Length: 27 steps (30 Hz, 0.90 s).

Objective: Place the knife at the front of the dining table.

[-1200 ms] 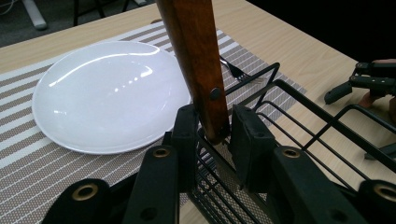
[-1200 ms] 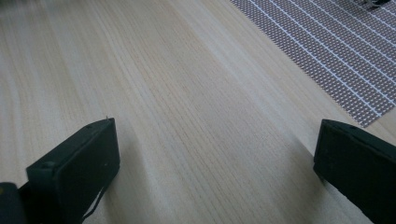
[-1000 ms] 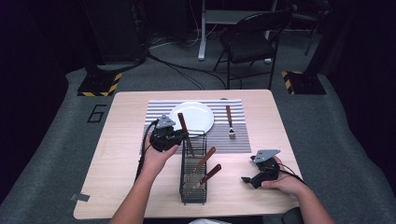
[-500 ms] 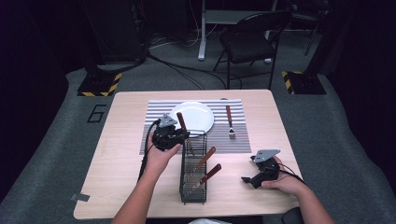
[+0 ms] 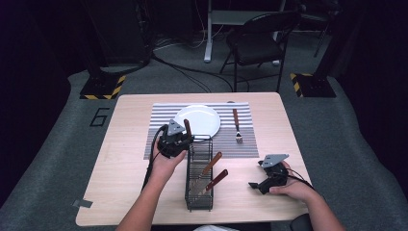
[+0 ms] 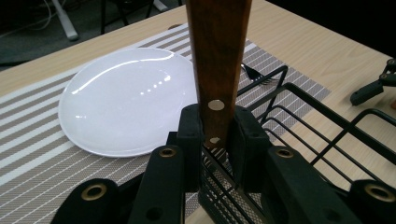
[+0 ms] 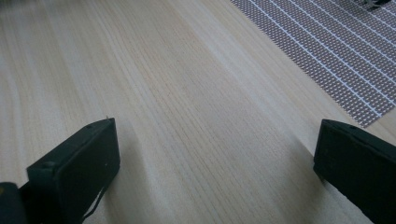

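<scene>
My left gripper [image 5: 179, 140] sits at the far end of the wire rack [image 5: 199, 192], the nearer hand to the work. Its jaws are clamped tight on a wooden handle [image 6: 218, 65] standing upright, blade end down inside the rack. My right gripper [image 5: 263, 180] rests on the surface [image 7: 196, 107], jaws wide, empty.

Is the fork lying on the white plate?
No, the fork lies on the striped placemat to the right of the plate, clear of it.
</scene>
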Tool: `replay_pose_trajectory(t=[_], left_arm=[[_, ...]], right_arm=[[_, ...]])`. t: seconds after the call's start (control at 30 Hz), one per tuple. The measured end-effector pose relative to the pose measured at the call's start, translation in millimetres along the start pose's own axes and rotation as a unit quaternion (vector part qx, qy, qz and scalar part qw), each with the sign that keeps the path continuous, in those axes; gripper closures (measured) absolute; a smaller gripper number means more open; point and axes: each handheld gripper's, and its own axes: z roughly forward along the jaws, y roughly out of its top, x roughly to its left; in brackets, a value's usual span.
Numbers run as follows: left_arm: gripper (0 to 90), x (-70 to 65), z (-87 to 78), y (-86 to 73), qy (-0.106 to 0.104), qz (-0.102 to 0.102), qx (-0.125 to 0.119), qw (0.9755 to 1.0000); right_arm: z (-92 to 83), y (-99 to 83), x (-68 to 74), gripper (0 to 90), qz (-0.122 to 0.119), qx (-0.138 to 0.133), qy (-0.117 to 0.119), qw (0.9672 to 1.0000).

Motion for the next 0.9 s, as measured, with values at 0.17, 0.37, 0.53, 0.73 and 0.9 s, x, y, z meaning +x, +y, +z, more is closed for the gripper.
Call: replay_pose_trajectory(t=[0.17, 0.37, 0.53, 0.73, 0.9], left_arm=[[76.7, 0.5, -4.7, 1.4, -0.012, 0.000, -0.005, 0.9999], [76.8, 1.6, -9.3, 8.2, -0.023, 0.001, -0.005, 0.9997], [76.8, -2.2, -14.1, 19.4, -0.030, 0.007, -0.007, 0.9995], [76.9, -6.7, -25.1, 38.3, -0.037, 0.023, -0.003, 0.9990], [76.9, -7.0, -38.2, 54.5, -0.043, 0.029, -0.008, 0.9986]], right_arm=[[-0.1, 0.0, -0.1, 0.0, 0.000, 0.000, 0.000, 1.0000], [-0.2, 0.0, -0.1, 0.0, 0.002, 0.001, 0.001, 1.0000], [0.3, 0.1, -0.8, 0.0, -0.002, -0.002, 0.000, 1.0000], [0.2, 0.2, -0.9, 0.0, -0.001, -0.002, -0.001, 1.0000], [0.2, 0.2, -1.0, 0.0, -0.001, -0.002, -0.002, 1.0000]])
